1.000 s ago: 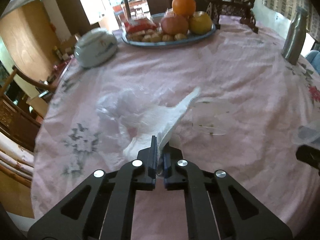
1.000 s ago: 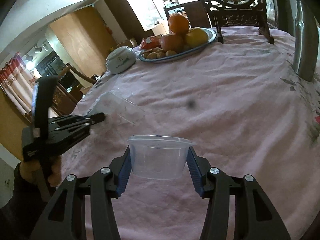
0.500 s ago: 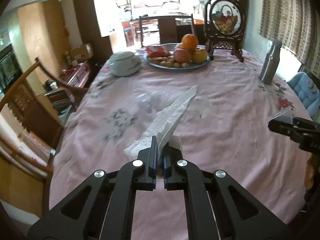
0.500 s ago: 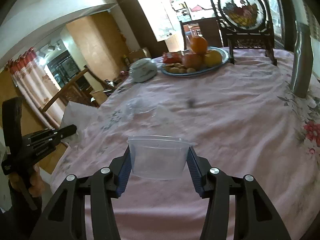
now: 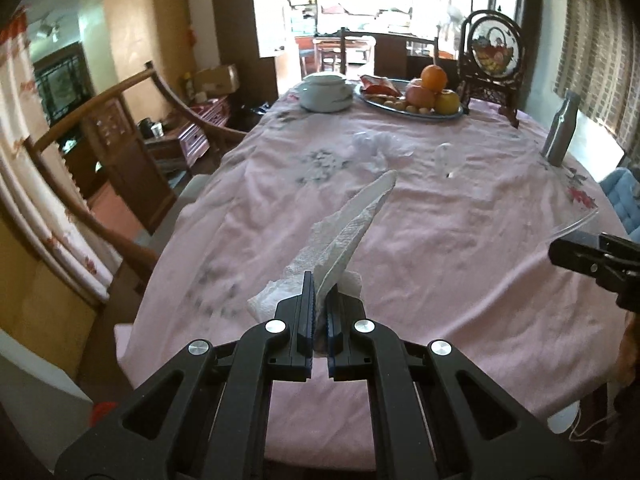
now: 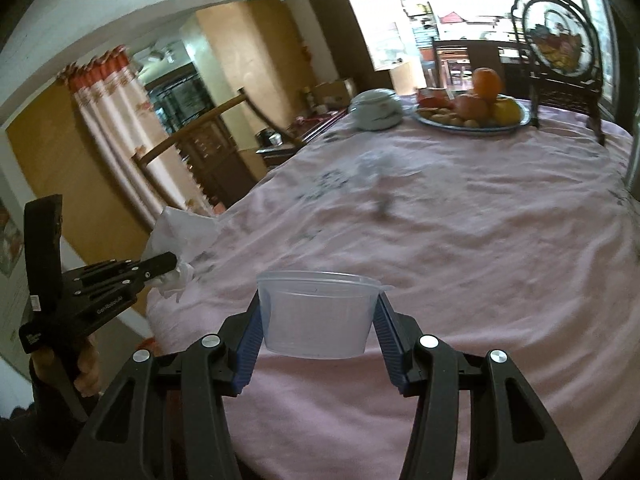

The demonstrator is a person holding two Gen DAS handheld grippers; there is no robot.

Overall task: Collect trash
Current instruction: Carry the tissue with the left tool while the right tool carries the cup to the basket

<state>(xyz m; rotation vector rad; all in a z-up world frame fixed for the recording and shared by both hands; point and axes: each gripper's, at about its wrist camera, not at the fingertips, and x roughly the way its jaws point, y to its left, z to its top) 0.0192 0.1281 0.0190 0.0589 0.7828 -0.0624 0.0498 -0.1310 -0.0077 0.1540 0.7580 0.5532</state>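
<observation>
Above the near edge of the pink-clothed desk (image 5: 440,240), the left claw (image 5: 319,312) was clamped tight on a white paper napkin (image 5: 348,232) whose long axis pointed away toward the far fruit plate (image 5: 412,110), while the right claw (image 6: 318,320), half open, gripped an upright clear plastic cup (image 6: 316,312).
</observation>
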